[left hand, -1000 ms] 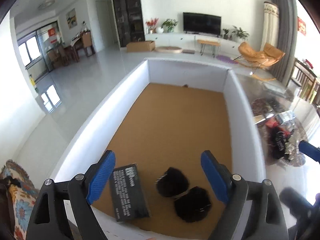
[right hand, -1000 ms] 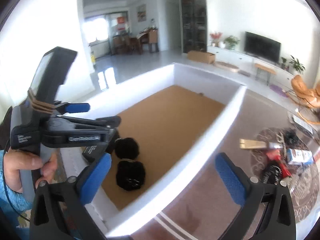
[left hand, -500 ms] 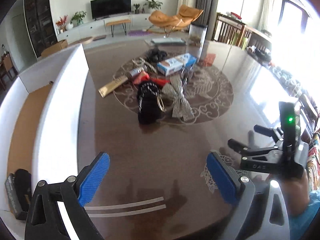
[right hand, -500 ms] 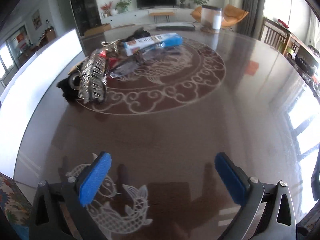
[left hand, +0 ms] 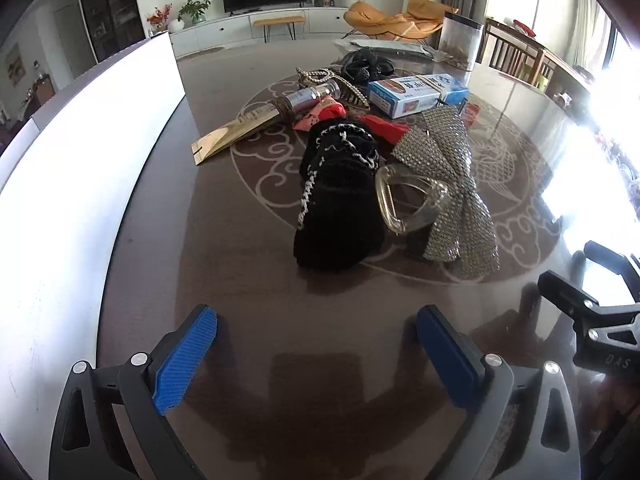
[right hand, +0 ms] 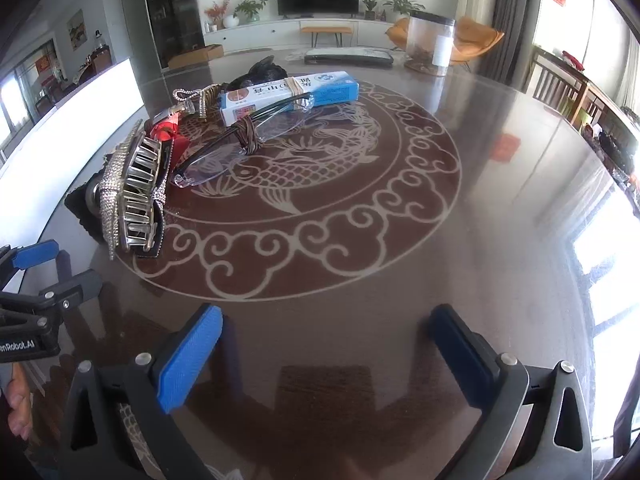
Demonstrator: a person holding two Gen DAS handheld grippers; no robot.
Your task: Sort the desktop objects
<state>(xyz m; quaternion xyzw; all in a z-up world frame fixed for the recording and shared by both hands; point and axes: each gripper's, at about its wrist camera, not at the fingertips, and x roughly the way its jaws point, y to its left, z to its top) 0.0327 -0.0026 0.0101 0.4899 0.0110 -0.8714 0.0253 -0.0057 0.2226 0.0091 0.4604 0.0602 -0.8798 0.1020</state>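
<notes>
A pile of small objects lies on the dark table (right hand: 480,240). In the left wrist view a black knitted piece (left hand: 340,200) with a white cord lies nearest, beside a clear ring clip (left hand: 408,200) and a rhinestone bow (left hand: 452,184). Behind them are a blue-white box (left hand: 416,94), a silver bottle (left hand: 312,96) and a gold flat pack (left hand: 236,132). My left gripper (left hand: 316,320) hangs short of the black piece, its jaws opening with nothing between them. My right gripper (right hand: 328,320) stands open over bare table, right of a rhinestone claw clip (right hand: 132,196) and glasses (right hand: 248,140).
A white box wall (left hand: 100,152) runs along the table's left side. A clear jar (right hand: 430,44) and a flat dark case (right hand: 348,58) stand at the far edge. Bright glare covers the table's right side. A person's hand (right hand: 18,408) holds the left gripper.
Both views have swung from the white cork-floored box to the pile on the table and come lower and closer to it. The left jaws stand a little wider.
</notes>
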